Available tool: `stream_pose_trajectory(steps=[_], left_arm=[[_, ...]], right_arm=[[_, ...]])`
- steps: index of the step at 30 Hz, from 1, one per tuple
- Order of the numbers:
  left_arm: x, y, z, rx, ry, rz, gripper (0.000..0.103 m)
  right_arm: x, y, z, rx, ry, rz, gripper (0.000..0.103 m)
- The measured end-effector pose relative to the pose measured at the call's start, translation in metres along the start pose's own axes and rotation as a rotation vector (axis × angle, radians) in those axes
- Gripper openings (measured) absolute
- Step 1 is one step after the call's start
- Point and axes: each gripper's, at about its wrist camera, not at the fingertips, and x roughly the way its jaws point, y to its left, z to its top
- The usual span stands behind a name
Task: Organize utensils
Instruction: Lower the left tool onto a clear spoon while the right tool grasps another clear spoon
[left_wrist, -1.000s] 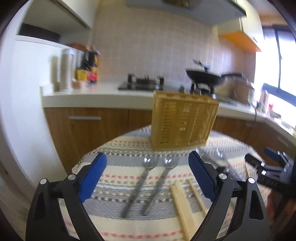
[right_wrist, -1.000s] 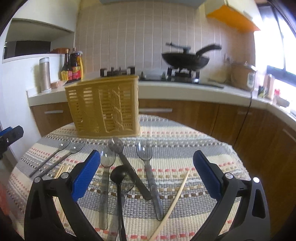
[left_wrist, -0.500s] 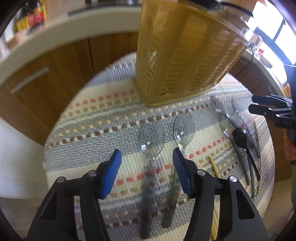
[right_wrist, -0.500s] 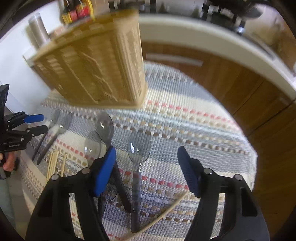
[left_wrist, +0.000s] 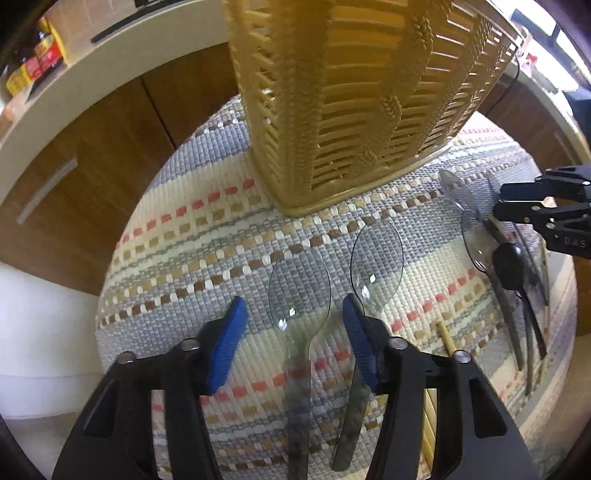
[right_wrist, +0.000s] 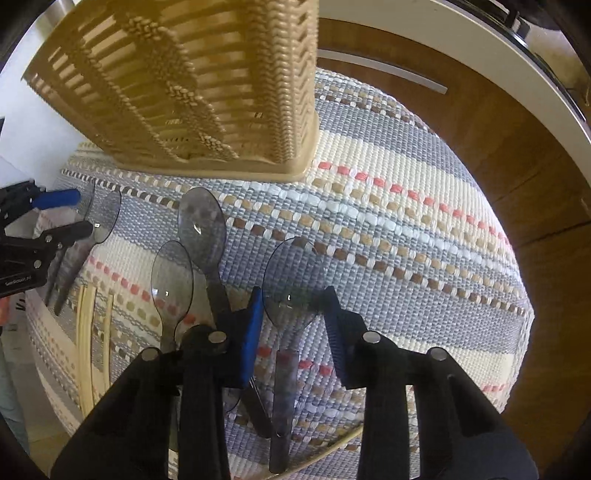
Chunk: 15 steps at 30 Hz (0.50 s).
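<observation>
A tan slatted utensil basket stands at the back of the striped table mat; it also shows in the right wrist view. My left gripper is open, its blue pads straddling the neck of a clear plastic spoon, with a second clear spoon just right of it. My right gripper is open but narrowed around the bowl of another clear spoon. Two more smoky spoons lie left of it. Each gripper shows in the other's view, the right and the left.
Wooden chopsticks lie at the left front of the mat, one more at the front. A black spoon lies among dark utensils on the right. Wood cabinets and a white counter ring the round table.
Both grippers have dropped lower and closer to the mat. Each has narrowed around a clear spoon, the right one more than the left.
</observation>
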Motion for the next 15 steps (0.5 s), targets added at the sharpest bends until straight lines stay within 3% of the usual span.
stream_pose_trajectory(steps=[2,6,9,15], left_arm=[[0.002,-0.006,0.005,-0.003,-0.006,0.018,0.030],[0.000,-0.019,0.006,-0.008,-0.057,0.040,0.030],[-0.021,-0.019,0.001,-0.045,-0.130,0.004,0.030],[-0.132,-0.012,-0.006,-0.087,-0.466,-0.095,0.030]], right_arm=[[0.006,0.006,0.006,-0.012,-0.001,-0.019,0.029],[-0.002,0.008,0.003,-0.007,-0.031,0.011,0.029],[-0.031,0.008,-0.006,-0.027,-0.115,0.047,0.029],[-0.126,0.020,-0.014,-0.085,-0.388,0.126,0.029]])
